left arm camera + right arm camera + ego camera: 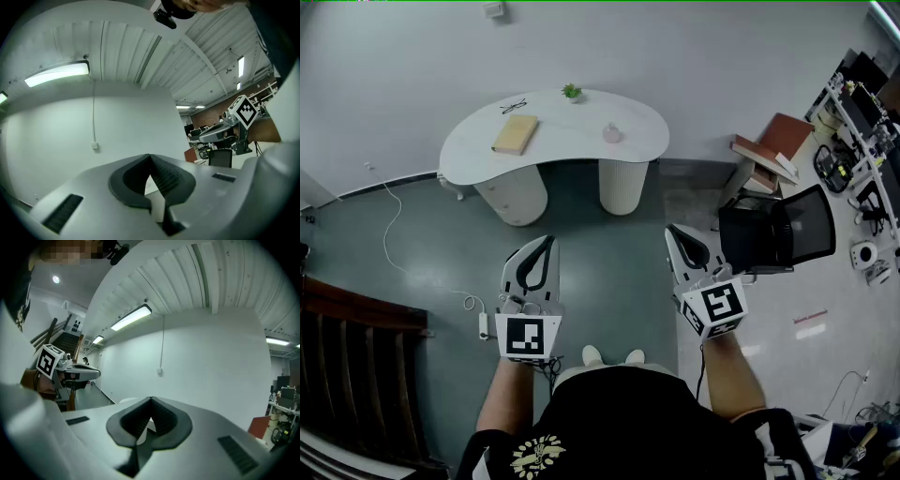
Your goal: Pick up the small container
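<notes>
**Approach stage.** The white, kidney-shaped surface (469, 150) stands against the far wall, well apart from the person across the grey floor (609, 253). A black office chair (778, 230) stands to the right. The left gripper (544, 246) and right gripper (677, 236) are held level ahead of the body, each with its jaws closed tip to tip on nothing. A tan book (515, 134) lies on the surface. On the right lobe stands the small container (612, 134), pale pink and alone, near a little green plant (572, 92). Judged best practice is to walk up first and part the jaws of the nearer right gripper before reaching. The jaws then go level around the container's sides.
</notes>
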A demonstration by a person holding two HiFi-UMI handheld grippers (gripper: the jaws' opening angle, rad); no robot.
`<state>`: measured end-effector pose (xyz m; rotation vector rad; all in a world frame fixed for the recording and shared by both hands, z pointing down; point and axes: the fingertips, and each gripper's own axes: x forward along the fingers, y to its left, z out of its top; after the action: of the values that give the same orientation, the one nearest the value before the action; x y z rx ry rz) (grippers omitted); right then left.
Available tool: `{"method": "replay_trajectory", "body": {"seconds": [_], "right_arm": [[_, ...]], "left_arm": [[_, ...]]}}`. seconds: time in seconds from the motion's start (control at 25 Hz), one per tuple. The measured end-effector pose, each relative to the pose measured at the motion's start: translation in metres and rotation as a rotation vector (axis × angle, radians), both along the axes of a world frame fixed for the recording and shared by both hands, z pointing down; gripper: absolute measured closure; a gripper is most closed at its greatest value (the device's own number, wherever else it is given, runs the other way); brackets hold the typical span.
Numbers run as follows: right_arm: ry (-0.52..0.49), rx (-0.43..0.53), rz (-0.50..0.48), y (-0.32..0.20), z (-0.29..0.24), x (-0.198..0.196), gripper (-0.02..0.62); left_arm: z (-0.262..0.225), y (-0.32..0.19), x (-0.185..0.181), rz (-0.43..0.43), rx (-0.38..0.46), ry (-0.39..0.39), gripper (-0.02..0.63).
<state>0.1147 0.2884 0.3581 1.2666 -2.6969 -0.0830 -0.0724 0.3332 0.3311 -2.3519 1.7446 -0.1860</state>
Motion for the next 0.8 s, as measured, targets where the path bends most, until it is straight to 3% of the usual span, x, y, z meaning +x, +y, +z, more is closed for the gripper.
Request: {"method": "replay_trajectory", "body": {"seconds": [0.24,0.44,0.68,0.76,0.8], "right_arm": [[-0.015,-0.024,0.021,0.004,0.004,-0.034,0.568],[-0.022,-0.004,0.078,0.003,0.002,-0.039,0.565],[-0.027,-0.013,0.079,-0.018,0.005,-0.041,0.561],[-0.037,-0.017,0.075,-0.030,0.008,-0.039,0.527],[-0.040,-0.021,0.069,-0.035,0.011,-0.038,0.480]], "left_arm": [[0.008,0.002,-0.044,0.001,-0.024,-0.004,0.601],[0.008,0.005,-0.057,0.026,-0.003,0.000,0.601],[0.012,-0.019,-0.067,0.027,-0.014,0.003,0.601],[0.010,-0.031,-0.065,0.023,0.005,0.009,0.601],[0.011,-0.037,-0.065,0.020,0.005,0.007,0.601]]}}
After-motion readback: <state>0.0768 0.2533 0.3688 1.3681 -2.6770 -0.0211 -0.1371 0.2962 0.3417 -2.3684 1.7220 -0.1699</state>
